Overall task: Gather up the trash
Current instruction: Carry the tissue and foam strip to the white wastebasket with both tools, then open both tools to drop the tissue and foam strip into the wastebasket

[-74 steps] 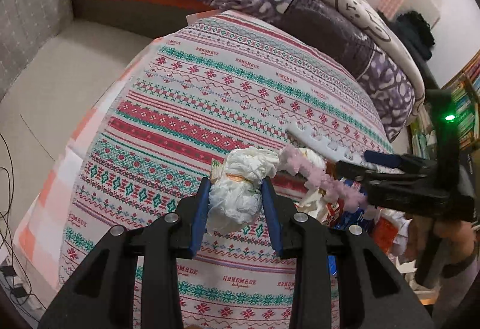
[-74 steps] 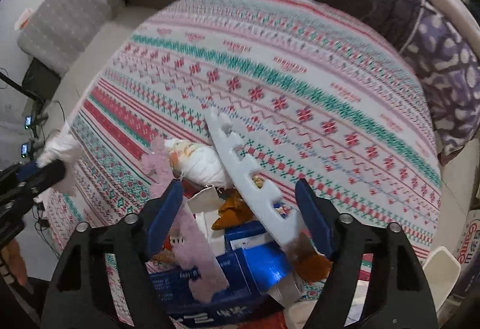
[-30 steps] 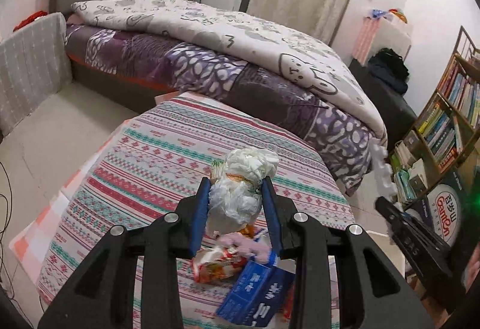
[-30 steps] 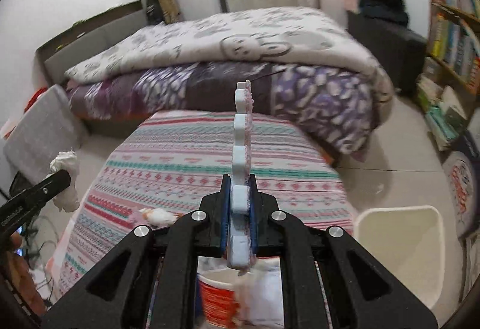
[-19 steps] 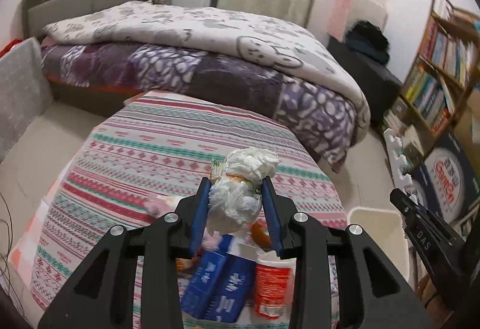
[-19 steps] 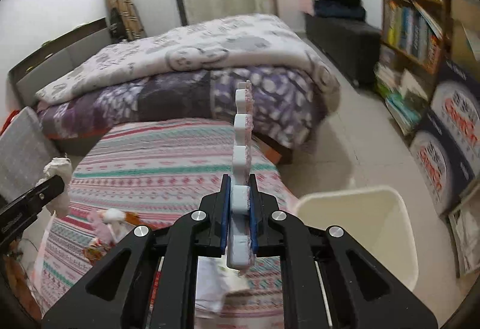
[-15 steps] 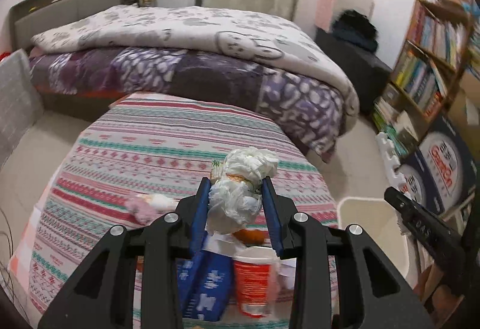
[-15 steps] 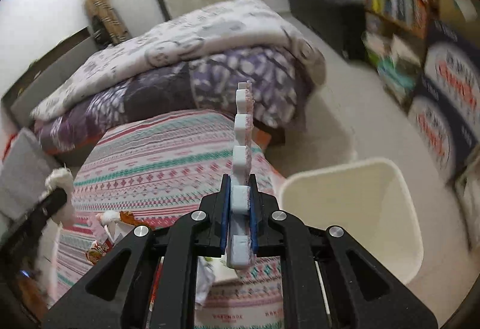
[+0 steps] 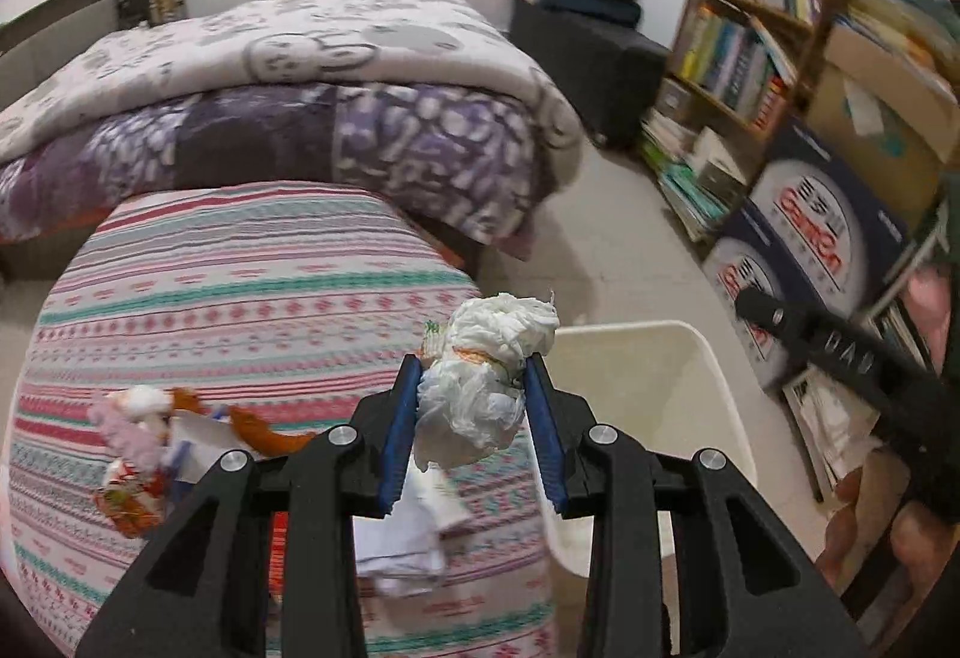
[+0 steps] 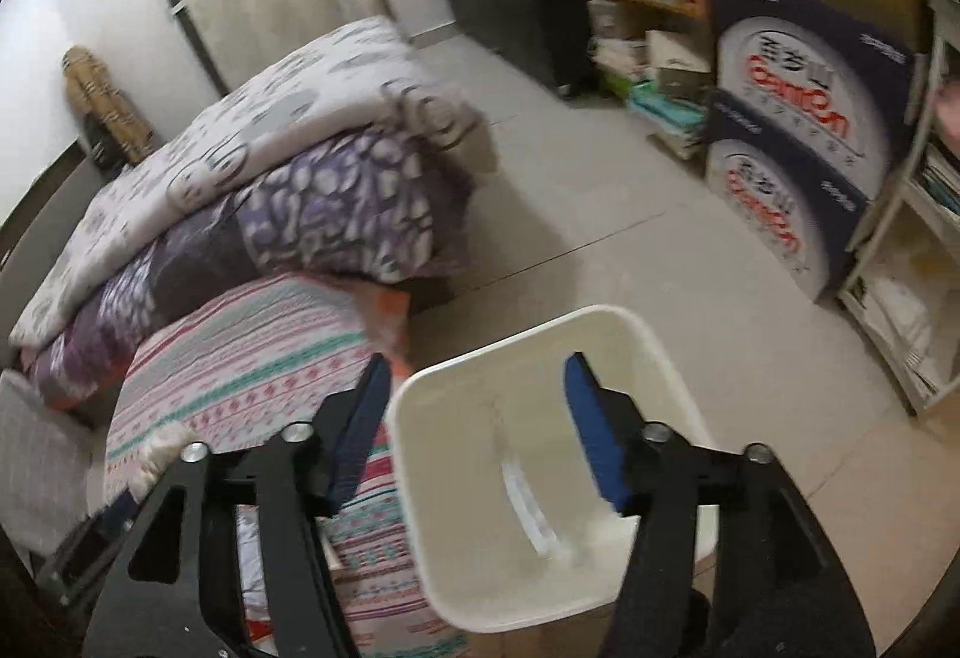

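**A:** Risk first: the left gripper [image 9: 474,421] has its pads pressed on the crumpled white wad [image 9: 489,376], but it hangs over the striped cover's [image 9: 240,298] edge, beside the white bin [image 9: 690,394], not above it. Let go there and the wad lands on the cover or floor.

**B:** And the right gripper [image 10: 471,424]?

**A:** Its jaws have just been opening; they stand wide with nothing between them, over the bin. More litter [image 9: 150,448] lies on the cover, so a hasty swing across could scatter it
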### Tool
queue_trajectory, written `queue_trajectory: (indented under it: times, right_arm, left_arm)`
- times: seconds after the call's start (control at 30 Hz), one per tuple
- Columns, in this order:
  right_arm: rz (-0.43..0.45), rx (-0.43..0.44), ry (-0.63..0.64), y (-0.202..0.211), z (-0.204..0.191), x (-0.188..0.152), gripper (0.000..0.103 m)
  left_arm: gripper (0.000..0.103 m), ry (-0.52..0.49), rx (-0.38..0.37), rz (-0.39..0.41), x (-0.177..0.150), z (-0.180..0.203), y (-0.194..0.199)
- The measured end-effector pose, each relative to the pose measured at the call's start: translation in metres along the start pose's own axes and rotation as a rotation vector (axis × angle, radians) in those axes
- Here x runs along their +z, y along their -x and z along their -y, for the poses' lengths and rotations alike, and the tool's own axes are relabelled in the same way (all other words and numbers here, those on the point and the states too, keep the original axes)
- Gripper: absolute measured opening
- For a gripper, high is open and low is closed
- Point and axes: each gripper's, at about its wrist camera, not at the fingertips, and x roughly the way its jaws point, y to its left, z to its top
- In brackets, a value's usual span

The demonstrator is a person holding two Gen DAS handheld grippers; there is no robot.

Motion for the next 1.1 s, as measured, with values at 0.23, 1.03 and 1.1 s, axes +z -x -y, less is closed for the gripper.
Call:
queue_trajectory:
  times: [0.23, 1.03, 1.1]
  right_arm:
    - [0.052, -0.06, -0.081, 0.011, 0.038, 0.011, 0.082]
    - [0.098, -0.074, -0.18, 0.021, 0.058, 0.011, 0.093]
    - [0.086, -0.061, -0.155, 0.017, 0.047, 0.007, 0.093]
  left_arm:
    - [0.036, -0.044, -0.073, -0.066, -0.004, 0.039, -0.026]
    - [0.082, -0.069, -0.122, -0.097, -0.002, 0.064, -0.03]
    - [0.085, -0.041, -0.035, -0.095, 0.0, 0.042, -0.028]
